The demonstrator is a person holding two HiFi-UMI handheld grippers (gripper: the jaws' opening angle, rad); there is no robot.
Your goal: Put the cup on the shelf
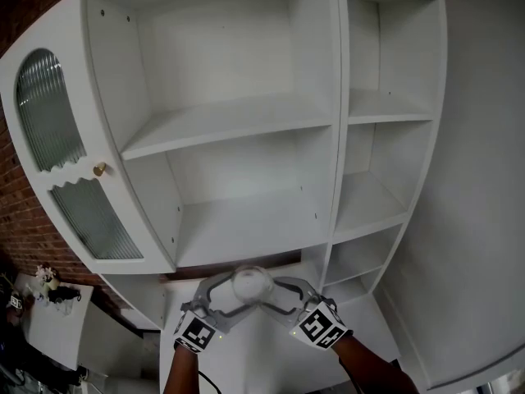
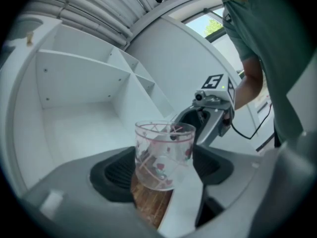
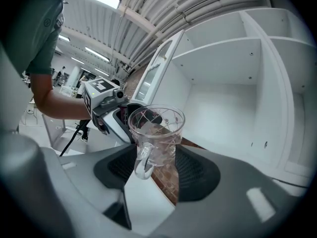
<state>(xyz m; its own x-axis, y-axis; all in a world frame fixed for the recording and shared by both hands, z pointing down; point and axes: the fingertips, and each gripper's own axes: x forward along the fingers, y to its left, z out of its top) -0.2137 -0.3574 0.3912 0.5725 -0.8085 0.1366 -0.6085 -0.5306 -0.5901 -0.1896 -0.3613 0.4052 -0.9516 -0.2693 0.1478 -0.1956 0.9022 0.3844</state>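
A clear glass cup (image 1: 250, 283) with a pink pattern and a handle hangs in the air below the front of the white shelf unit (image 1: 230, 121). My left gripper (image 1: 223, 295) and right gripper (image 1: 283, 294) meet on it from either side. In the left gripper view the cup (image 2: 163, 155) stands upright between the dark pads (image 2: 111, 172), which close on its walls. In the right gripper view the cup (image 3: 156, 140) shows its handle toward the camera, with the pads (image 3: 200, 175) pressed on it. All the shelf's compartments are bare.
At the left of the shelf unit is a door with ribbed glass (image 1: 49, 109) and a brass knob (image 1: 99, 169). A brick wall (image 1: 12, 187) lies behind it. A narrower column of compartments (image 1: 381, 105) stands at the right, beside a plain white wall (image 1: 484, 179).
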